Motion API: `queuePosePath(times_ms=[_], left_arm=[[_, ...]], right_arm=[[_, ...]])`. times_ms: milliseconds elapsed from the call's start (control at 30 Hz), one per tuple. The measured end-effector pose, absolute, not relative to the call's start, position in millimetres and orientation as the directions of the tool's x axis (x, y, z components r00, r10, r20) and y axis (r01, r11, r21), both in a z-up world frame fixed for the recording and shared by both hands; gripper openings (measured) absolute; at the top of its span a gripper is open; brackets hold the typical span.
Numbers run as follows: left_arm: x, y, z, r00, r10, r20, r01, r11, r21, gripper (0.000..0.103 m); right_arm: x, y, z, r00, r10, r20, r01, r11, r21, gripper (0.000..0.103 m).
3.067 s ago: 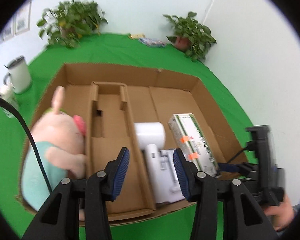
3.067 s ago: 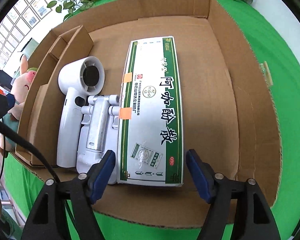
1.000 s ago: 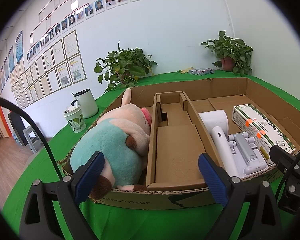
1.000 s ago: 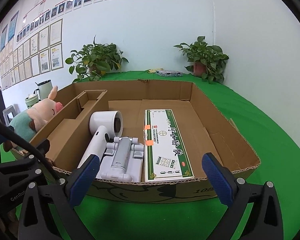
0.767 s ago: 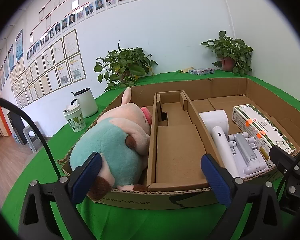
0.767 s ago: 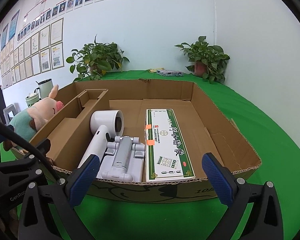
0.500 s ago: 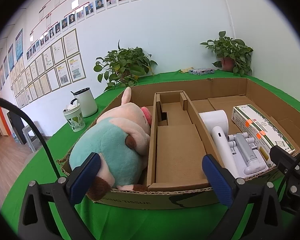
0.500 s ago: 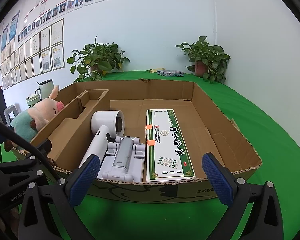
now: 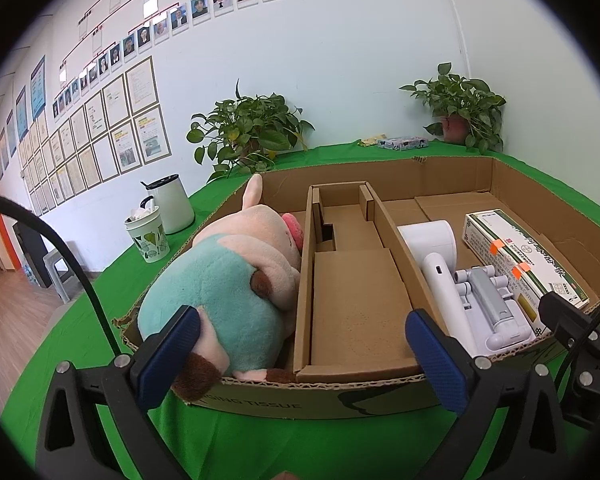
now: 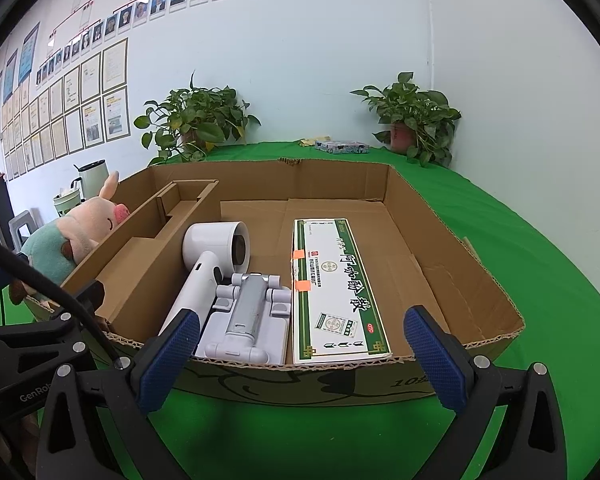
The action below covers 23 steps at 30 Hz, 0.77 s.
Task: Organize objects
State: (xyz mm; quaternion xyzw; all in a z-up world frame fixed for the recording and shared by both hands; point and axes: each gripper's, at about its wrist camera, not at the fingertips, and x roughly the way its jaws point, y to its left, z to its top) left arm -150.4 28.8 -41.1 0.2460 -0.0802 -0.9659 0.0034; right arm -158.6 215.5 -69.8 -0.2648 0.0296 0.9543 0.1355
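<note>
Your left gripper [image 9: 302, 354] has its jaws spread wide with nothing between them; your right gripper [image 10: 302, 354] is likewise wide and empty, both tilted slightly downward.

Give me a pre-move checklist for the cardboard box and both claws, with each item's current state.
1. Left claw open with nothing between its pads: ok.
2. Right claw open with nothing between its pads: ok.
3. Plush pig in the box's left compartment: ok.
4. White hair dryer, grey folding stand and green-and-white carton lying side by side in the right compartment: ok.
5. Middle compartment has nothing in it: ok.
6. Anything left outside the cardboard box that needs sorting: cannot tell.
</note>
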Motion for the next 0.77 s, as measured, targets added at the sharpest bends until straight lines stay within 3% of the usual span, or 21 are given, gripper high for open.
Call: queuePosePath(times_ms=[767], left_arm=[[-150.0, 28.9, -41.0, -0.879, -0.045, -0.475, -0.034, -0.987, 0.157, 0.102]], right_arm=[[-158.8, 215.9, -69.2, -0.827, 0.236, -0.51, -0.27, -0.963, -0.008, 0.103]])
